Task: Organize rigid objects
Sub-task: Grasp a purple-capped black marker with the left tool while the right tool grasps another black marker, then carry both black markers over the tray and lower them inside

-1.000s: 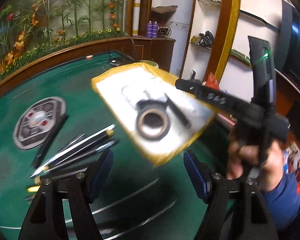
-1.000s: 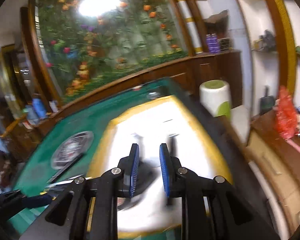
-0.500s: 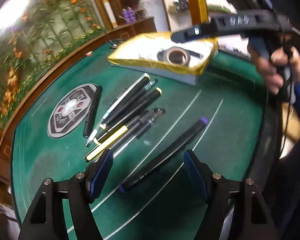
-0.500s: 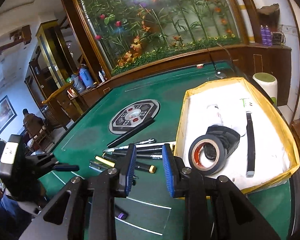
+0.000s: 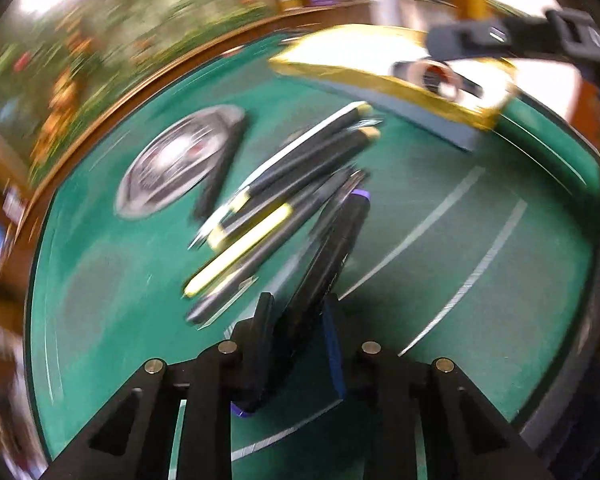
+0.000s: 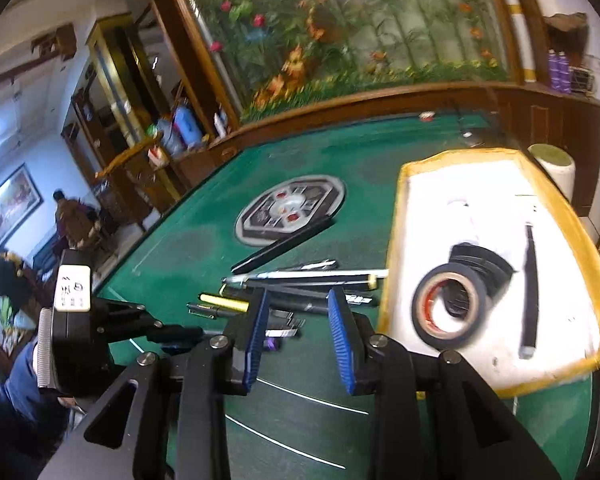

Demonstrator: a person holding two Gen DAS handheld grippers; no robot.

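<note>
Moved: left gripper [image 5: 296, 332] drops beside the tray [image 5: 380, 80]; I'm closing on the purple-capped marker [image 5: 336, 248].
Right gripper [image 6: 300, 328]: opening, empty.
Technique: I squeeze squarely, lift level.

Both wrist views look down, sharing pens [image 5: 300, 184] and tray [image 6: 400, 216]

Heavy motion blur smears the left wrist view; the right wrist view is sharper. Bright overhead glare, dark fisheye corners, curved edges.

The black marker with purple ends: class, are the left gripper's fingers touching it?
Touching. In the left wrist view, the closing left gripper has the black marker between its fingers, with no gap visible either side, though the frame is blurred.
</note>
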